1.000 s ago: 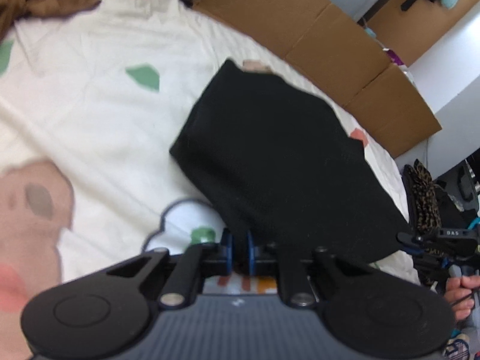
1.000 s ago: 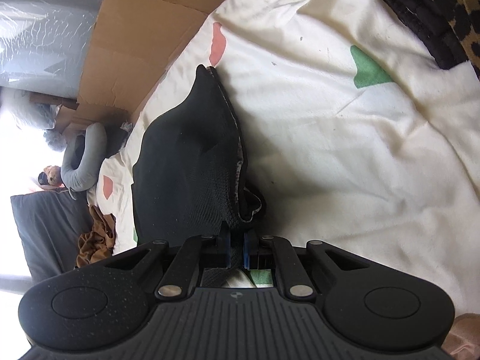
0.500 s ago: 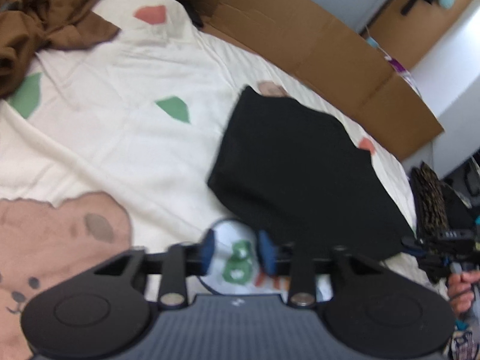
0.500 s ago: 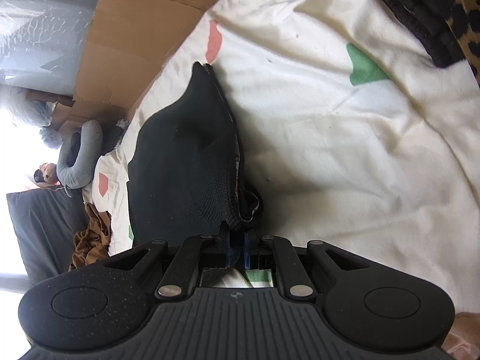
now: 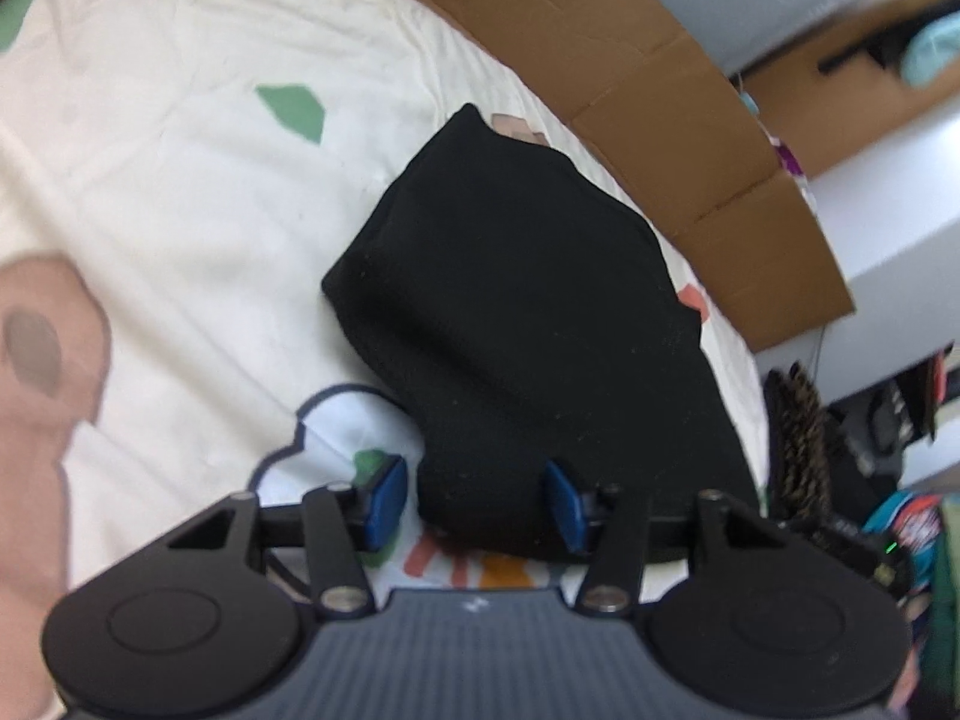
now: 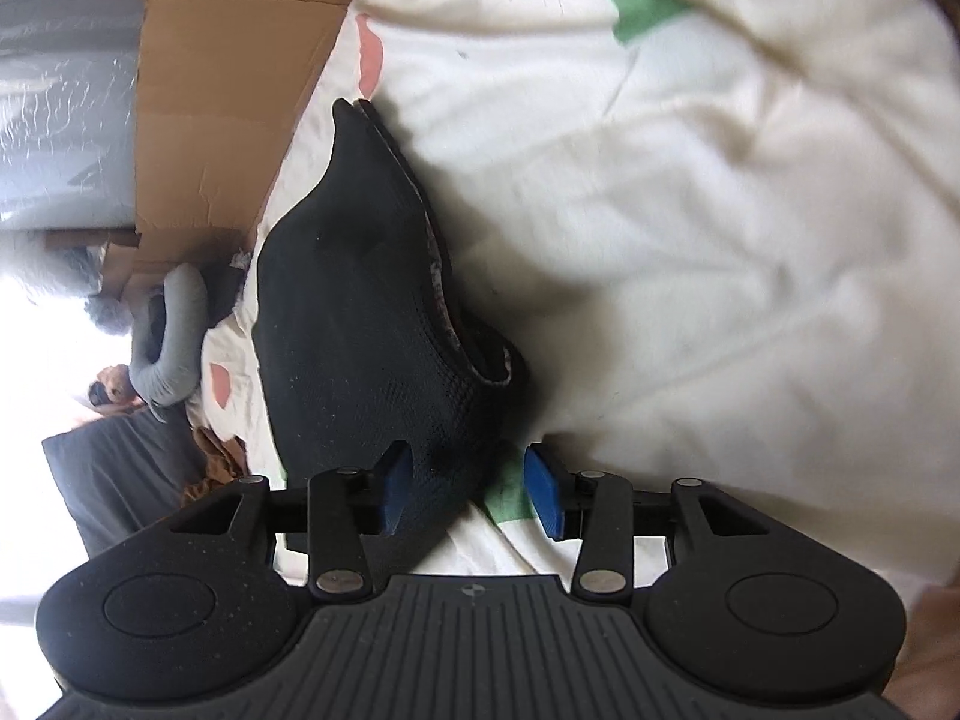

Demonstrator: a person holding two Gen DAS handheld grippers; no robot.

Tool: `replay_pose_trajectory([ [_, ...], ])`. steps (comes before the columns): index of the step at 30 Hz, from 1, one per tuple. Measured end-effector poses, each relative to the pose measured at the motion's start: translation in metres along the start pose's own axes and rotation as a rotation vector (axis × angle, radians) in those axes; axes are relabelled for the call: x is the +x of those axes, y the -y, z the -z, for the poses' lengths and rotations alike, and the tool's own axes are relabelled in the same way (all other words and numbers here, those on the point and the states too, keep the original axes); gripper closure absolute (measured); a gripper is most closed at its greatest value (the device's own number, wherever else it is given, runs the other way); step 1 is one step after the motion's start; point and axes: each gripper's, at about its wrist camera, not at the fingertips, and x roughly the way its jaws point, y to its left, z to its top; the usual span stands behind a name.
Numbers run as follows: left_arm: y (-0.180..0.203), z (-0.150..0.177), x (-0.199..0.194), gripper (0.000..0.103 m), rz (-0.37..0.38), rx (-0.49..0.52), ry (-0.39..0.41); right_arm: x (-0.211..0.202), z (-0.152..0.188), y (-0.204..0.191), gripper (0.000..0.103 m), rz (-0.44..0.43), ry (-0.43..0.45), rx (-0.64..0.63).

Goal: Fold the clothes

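Lying on a cream bedspread (image 5: 180, 192) printed with green and coral patches and a cartoon bear, a black knitted garment (image 5: 528, 312) is seen folded into a thick, tapering bundle, its open-weave texture and layered edges visible from the right wrist view (image 6: 360, 324). Its near end is straddled by both tools, apparently because the fold has just been laid down and is being let go. The left gripper (image 5: 474, 501) is seen opening, its blue pads parted around the near corner of the cloth without pressing it. The right gripper (image 6: 468, 492) is likewise opening, with the garment's tip between the jaws beside one pad. Flattened cardboard (image 5: 630, 102) is propped along the bed's far side.
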Motion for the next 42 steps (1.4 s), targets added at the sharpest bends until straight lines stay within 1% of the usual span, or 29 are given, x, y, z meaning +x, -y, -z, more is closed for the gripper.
replay_pose_trajectory([
  [2,-0.003,0.002,0.001,0.051,0.005,-0.021,0.004,0.007,0.002,0.001,0.055,-0.032,0.01,0.015],
  [3,-0.005,0.003,0.001,0.055,0.005,-0.03,0.005,0.01,0.002,0.002,0.055,-0.042,0.015,0.022],
  [5,-0.006,0.005,0.002,0.069,0.001,-0.043,-0.006,0.014,0.004,0.003,0.057,-0.06,0.04,0.037],
  [6,-0.006,0.005,0.003,0.078,-0.004,-0.047,-0.019,0.016,0.005,0.004,0.061,-0.07,0.056,0.045],
  [7,-0.005,0.005,0.003,0.082,-0.013,-0.049,-0.021,0.016,0.006,0.004,0.078,-0.074,0.07,0.054],
  [8,-0.003,0.004,0.002,0.085,-0.022,-0.048,-0.019,0.016,0.006,0.005,0.087,-0.071,0.08,0.062],
  [9,0.0,0.003,0.001,0.088,-0.03,-0.048,-0.017,0.017,0.006,0.006,0.093,-0.066,0.09,0.069],
  [10,0.003,0.002,0.0,0.091,-0.042,-0.043,-0.017,0.016,0.006,0.005,0.095,-0.066,0.096,0.069],
  [14,0.015,-0.001,-0.011,0.092,-0.072,-0.034,-0.001,0.011,0.007,-0.006,0.096,-0.058,0.103,0.041],
  [17,0.021,-0.002,-0.021,0.093,-0.082,-0.04,0.009,0.007,0.008,-0.015,0.097,-0.054,0.107,0.025],
  [21,0.032,-0.006,-0.033,0.094,-0.095,-0.014,0.016,-0.003,0.009,-0.019,0.097,-0.05,0.1,-0.001],
  [24,0.04,-0.015,-0.035,0.094,-0.101,-0.002,0.016,-0.007,0.009,-0.025,0.097,-0.046,0.091,-0.014],
  [30,0.039,-0.013,-0.047,0.094,-0.12,-0.007,0.02,-0.01,0.017,-0.035,0.097,-0.03,0.049,-0.056],
  [38,0.028,0.012,-0.068,0.094,-0.144,-0.054,0.005,-0.015,0.037,-0.033,0.097,0.0,-0.014,-0.077],
  [42,0.022,0.03,-0.071,0.094,-0.145,-0.089,-0.01,-0.016,0.044,-0.032,0.097,0.009,-0.018,-0.084],
])
